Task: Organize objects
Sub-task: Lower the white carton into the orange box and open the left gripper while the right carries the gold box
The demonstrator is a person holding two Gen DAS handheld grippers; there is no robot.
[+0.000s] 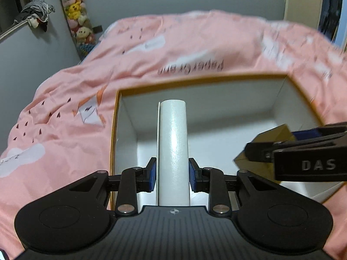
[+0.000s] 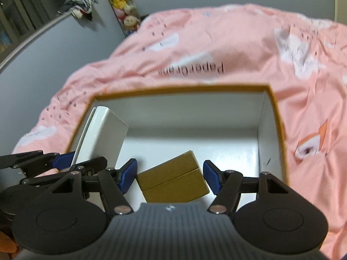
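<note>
Left gripper (image 1: 172, 174) first: its blue pads are clamped on the narrow sides of a white box (image 1: 173, 151), which runs straight out along the fingers, long axis pointing ahead and down into the tray (image 1: 195, 80). From the right wrist view that same white box (image 2: 102, 138) hangs tilted over the tray's left end, near the left wall, not yet resting on the floor as far as I can tell.

Right gripper (image 2: 170, 176) now: jaws set wide, a gold box (image 2: 173, 178) between the pads. It sits askew and I can't see the pads actually pressing on it; it looks carried, but I won't call the grip. It hangs over the near middle of the tray, right of the white box.

The tray lies directly below and ahead of both tools, on the pink quilt (image 2: 238, 49). So the drop is simply downward, white box to the left, gold beside it. Watch the two grippers: they're close together here.
</note>
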